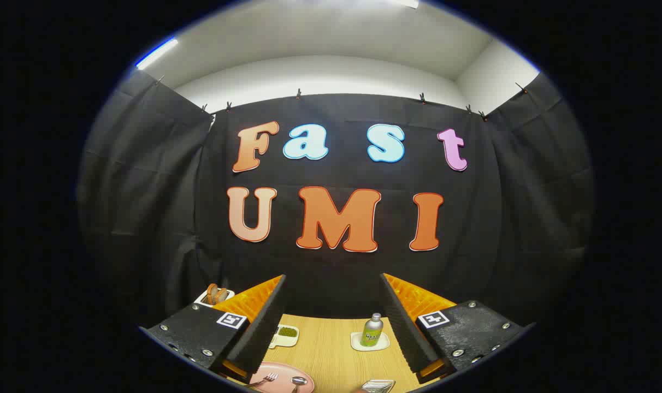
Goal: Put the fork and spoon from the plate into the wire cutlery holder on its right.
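Note:
My gripper (334,292) is held high above the wooden table (331,349), open, with a wide gap and nothing between its fingers (265,322). Far below, near the left finger, a pink plate (282,370) holds a fork (264,379) and a spoon (298,381) side by side. To the plate's right, the top of the wire cutlery holder (379,386) peeks into view, mostly cut off.
A small white dish with green contents (286,334) sits beyond the plate. A silver bottle with a green label (372,331) stands on a white coaster (370,343) further right. A white tray with a brown item (216,295) lies behind the left finger.

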A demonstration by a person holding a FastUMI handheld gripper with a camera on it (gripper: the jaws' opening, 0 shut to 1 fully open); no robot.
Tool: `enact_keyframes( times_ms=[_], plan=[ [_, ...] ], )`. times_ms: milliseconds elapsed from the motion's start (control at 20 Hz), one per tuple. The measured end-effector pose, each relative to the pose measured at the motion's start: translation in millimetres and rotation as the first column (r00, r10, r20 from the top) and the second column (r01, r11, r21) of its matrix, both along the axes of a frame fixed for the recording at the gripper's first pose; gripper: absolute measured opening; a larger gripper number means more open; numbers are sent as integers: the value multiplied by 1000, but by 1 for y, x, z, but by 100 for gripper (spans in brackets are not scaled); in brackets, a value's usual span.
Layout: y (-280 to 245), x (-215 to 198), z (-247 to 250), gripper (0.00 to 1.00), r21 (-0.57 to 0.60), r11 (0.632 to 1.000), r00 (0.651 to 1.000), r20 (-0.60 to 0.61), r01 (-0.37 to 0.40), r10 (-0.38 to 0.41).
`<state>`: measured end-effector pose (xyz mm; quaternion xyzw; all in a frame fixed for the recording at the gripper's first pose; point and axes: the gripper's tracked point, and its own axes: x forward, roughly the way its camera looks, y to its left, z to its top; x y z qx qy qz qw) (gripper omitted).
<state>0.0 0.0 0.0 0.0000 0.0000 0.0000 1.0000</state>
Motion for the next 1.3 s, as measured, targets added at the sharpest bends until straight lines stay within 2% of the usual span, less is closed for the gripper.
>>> enact_keyframes(
  times_ms=[1000, 1300],
  plan=[
    [22, 9, -7, 98, 4, 998, 998, -9, -61, 61],
    [39, 9, -34, 98, -3, 996, 994, -67, -88, 88]
  ],
)
